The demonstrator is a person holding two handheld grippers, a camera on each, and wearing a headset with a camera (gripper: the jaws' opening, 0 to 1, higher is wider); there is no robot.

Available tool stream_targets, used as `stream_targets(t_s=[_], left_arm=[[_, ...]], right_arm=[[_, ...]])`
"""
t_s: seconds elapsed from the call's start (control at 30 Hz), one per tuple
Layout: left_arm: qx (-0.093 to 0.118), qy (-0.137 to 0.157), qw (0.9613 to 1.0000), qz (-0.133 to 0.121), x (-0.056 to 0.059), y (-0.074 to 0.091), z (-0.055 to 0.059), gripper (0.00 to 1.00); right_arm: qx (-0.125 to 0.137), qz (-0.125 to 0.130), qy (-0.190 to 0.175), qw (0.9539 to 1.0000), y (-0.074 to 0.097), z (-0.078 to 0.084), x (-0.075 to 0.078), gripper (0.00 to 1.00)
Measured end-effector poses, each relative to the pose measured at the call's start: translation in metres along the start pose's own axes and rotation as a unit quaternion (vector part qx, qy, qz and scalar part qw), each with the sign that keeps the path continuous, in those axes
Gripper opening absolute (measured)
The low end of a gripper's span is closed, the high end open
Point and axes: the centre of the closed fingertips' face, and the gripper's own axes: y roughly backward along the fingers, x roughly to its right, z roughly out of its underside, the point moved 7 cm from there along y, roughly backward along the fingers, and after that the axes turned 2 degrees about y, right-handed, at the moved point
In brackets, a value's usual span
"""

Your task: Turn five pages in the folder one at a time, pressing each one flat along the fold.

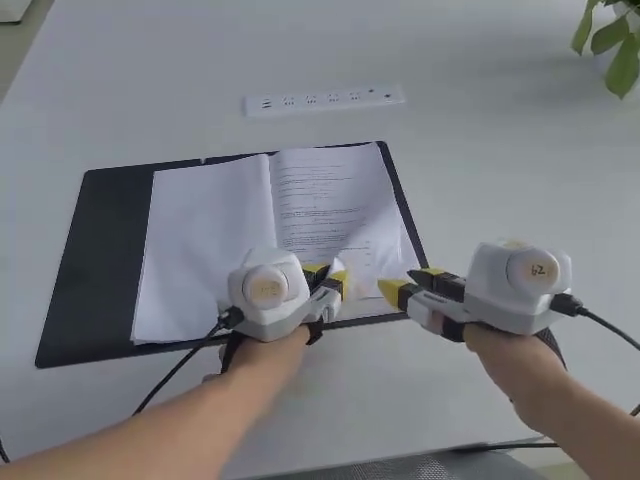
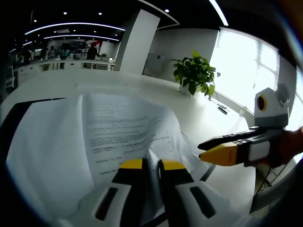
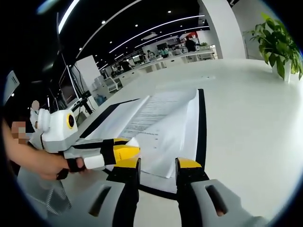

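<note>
An open black folder (image 1: 100,260) lies on the white table, with a blank sheet (image 1: 205,240) on its left and a printed page (image 1: 330,200) on its right. My left gripper (image 1: 328,280) is shut on the printed page's near bottom corner, which is lifted and creased; in the left gripper view the paper (image 2: 128,127) runs up from between the nearly closed fingers (image 2: 133,164). My right gripper (image 1: 392,292) hovers just right of it at the folder's near right corner. Its jaws stand open and hold nothing (image 3: 157,165). The left gripper (image 3: 124,152) also enters the right gripper view from the left.
A white power strip (image 1: 325,100) lies beyond the folder. A potted plant (image 1: 610,40) stands at the far right. Cables trail from both grippers toward the table's near edge. Bare white tabletop (image 1: 500,180) surrounds the folder.
</note>
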Motion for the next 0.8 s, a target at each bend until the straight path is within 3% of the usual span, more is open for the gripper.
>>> stream_targets(t_s=[0.23, 0.47, 0.8], left_arm=[[0.000, 0.000, 1.0000, 0.000, 0.000, 0.000, 0.000, 0.10], [0.000, 0.000, 1.0000, 0.001, 0.001, 0.000, 0.000, 0.10], [-0.001, 0.003, 1.0000, 0.006, -0.001, 0.000, 0.000, 0.10]], right_arm=[[-0.008, 0.001, -0.025, 0.9997, -0.013, -0.004, 0.010, 0.28], [-0.011, -0.001, -0.022, 0.9997, -0.014, -0.003, 0.012, 0.25], [-0.015, -0.009, -0.053, 0.9984, -0.021, -0.007, 0.019, 0.23]])
